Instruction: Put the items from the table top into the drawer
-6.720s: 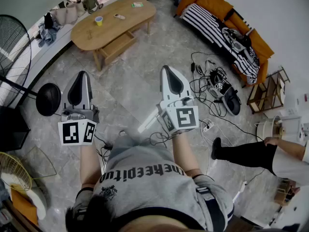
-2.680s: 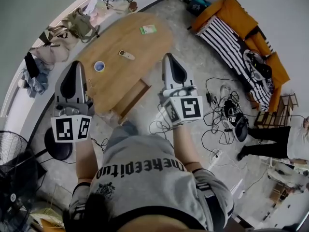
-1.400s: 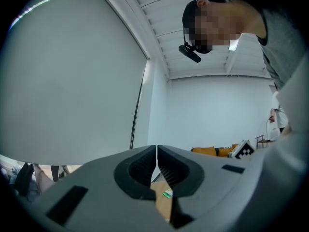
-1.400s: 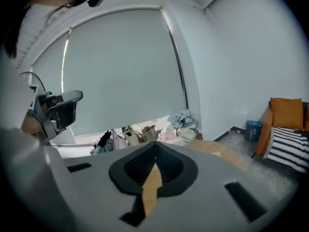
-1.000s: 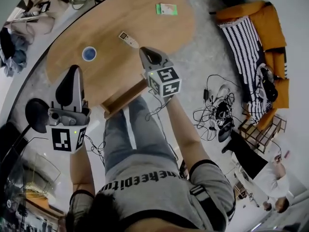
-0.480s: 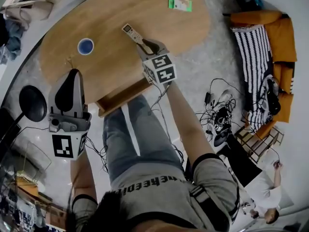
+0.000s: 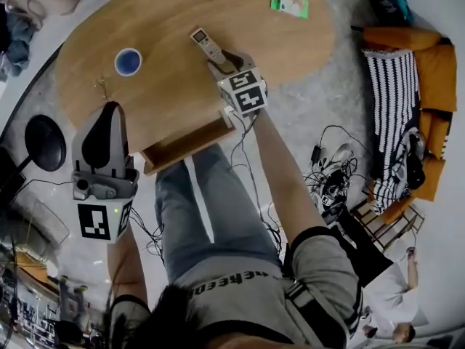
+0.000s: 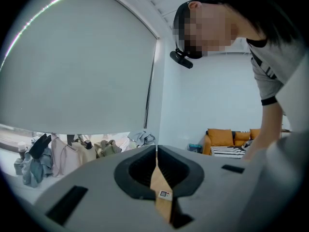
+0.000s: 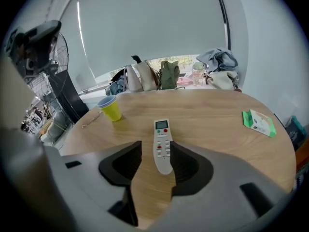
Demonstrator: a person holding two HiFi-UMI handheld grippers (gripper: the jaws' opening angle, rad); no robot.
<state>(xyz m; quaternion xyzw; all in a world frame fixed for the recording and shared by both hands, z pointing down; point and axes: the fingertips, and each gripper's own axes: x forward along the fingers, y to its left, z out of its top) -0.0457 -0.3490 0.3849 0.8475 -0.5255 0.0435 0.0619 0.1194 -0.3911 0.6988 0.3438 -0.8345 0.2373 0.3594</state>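
A white remote (image 7: 207, 44) lies on the oval wooden table (image 7: 167, 93). My right gripper (image 7: 227, 62) is low over its near end, pointing steeply down. In the right gripper view the remote (image 9: 162, 141) lies between the jaws of the right gripper (image 9: 155, 152); they are opening and do not press on it. A yellow cup (image 9: 112, 108) with a blue inside (image 7: 128, 61) stands to the left. A green packet (image 7: 290, 3) lies far right. The drawer (image 7: 185, 144) under the table's near edge stands open. My left gripper (image 7: 109, 110) is shut and empty, left of the drawer, its tips (image 8: 156, 153) together.
A black round fan base (image 7: 43, 142) stands on the floor at left. Cables and shoes (image 7: 330, 180) lie at right, beside an orange sofa (image 7: 407, 71) with a striped blanket. Bags and clothes (image 9: 164, 76) line the ledge behind the table. Another person (image 7: 385, 304) sits bottom right.
My right gripper has come down onto the table around the remote's near end, and its jaws have parted. The left gripper has sunk beside the drawer. The table fills more of the head view.
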